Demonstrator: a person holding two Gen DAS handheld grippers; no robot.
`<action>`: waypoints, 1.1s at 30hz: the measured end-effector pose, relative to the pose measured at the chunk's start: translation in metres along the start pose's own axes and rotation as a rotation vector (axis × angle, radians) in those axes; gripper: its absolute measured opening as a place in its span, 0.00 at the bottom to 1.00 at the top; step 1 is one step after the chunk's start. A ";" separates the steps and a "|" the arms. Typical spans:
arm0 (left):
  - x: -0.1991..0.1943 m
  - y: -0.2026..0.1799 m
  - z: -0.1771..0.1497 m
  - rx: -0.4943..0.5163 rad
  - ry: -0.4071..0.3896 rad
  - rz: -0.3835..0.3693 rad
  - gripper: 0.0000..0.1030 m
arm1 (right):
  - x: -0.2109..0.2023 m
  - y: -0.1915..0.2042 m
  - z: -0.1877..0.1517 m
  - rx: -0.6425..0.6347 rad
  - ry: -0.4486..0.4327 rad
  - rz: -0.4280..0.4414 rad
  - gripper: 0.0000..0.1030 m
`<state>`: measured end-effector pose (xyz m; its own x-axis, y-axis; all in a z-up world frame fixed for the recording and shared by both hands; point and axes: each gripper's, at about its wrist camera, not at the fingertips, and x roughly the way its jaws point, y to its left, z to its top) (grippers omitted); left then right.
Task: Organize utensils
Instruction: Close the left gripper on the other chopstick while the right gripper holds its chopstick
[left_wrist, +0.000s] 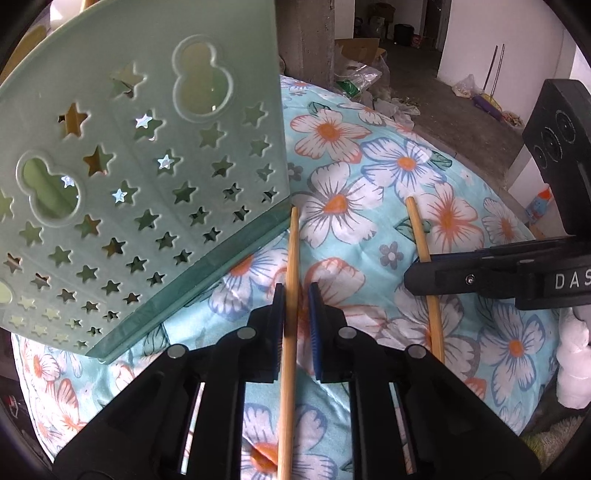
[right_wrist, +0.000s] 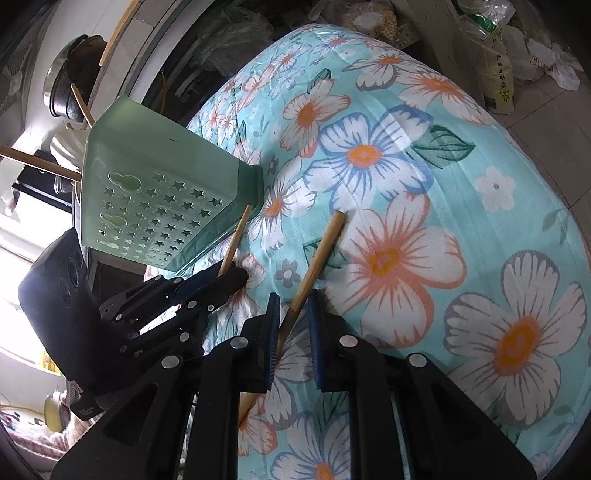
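Two wooden chopsticks lie on a floral cloth (left_wrist: 369, 166). One chopstick (left_wrist: 291, 295) runs between the fingers of my left gripper (left_wrist: 297, 295), whose jaws stand a little apart around it. The other chopstick (right_wrist: 314, 266) runs between the fingers of my right gripper (right_wrist: 293, 306), also slightly open around it; it shows in the left wrist view (left_wrist: 424, 258) too. A pale green utensil holder (left_wrist: 147, 166) with star cut-outs stands just left of the first chopstick, and appears in the right wrist view (right_wrist: 159, 206).
The cloth (right_wrist: 443, 184) covers a rounded cushion-like surface. More chopsticks (right_wrist: 37, 162) and a dark pot (right_wrist: 70, 85) sit behind the holder. Bags and clutter (left_wrist: 362, 77) lie on the floor beyond.
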<state>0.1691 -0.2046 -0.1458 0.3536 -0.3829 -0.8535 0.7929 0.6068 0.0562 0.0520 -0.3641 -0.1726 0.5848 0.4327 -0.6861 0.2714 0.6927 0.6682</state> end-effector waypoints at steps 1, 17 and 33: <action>0.000 -0.004 -0.001 0.006 -0.001 0.008 0.11 | 0.000 0.000 0.000 0.001 0.000 0.001 0.14; 0.010 -0.033 0.003 -0.004 0.007 0.074 0.10 | 0.000 -0.004 0.003 0.035 0.019 0.006 0.12; 0.010 -0.027 0.004 -0.012 0.007 0.063 0.10 | -0.016 0.006 0.010 0.040 -0.025 -0.027 0.12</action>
<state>0.1534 -0.2278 -0.1537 0.3993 -0.3391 -0.8518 0.7633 0.6376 0.1040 0.0522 -0.3728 -0.1549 0.5960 0.3990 -0.6968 0.3171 0.6803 0.6608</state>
